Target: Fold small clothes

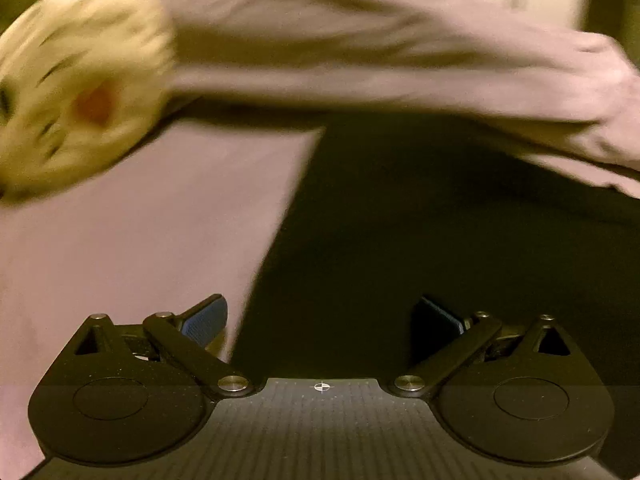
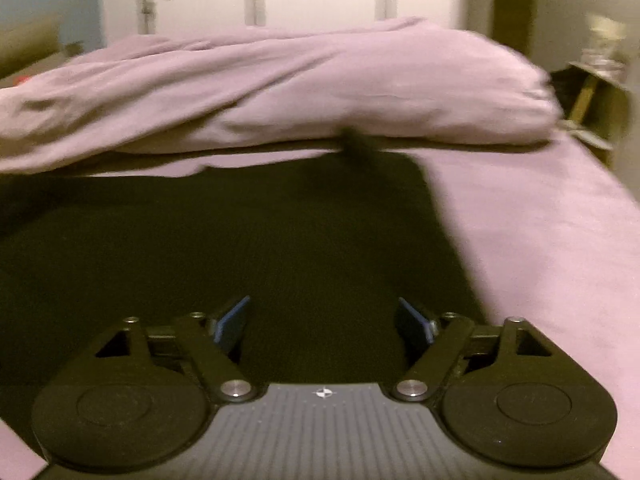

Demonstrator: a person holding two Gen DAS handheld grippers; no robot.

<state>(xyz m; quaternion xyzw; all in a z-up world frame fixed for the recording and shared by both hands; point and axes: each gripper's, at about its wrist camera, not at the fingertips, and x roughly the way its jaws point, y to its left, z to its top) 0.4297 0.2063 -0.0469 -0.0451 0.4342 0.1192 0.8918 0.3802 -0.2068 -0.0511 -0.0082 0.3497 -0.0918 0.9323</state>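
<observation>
- A dark garment (image 2: pixel 248 248), matte and soft-looking, is spread flat on the bed, its straight side edge (image 1: pixel 280 232) seen against the sheet; its type cannot be told.
- The left gripper (image 1: pixel 320 320) is held over it with its jaws spread apart and nothing between the ribbed blue pads (image 1: pixel 204 320).
- The right gripper (image 2: pixel 322 322) is likewise held wide, empty, above the dark cloth.
- A smooth lilac bedsheet (image 2: pixel 540 240) lies beneath.
- A rumpled lilac duvet (image 2: pixel 320 80) is heaped beyond the garment.
- A blurred, cream, fluffy plush toy (image 1: pixel 80 92) with a red patch rests near the duvet.
</observation>
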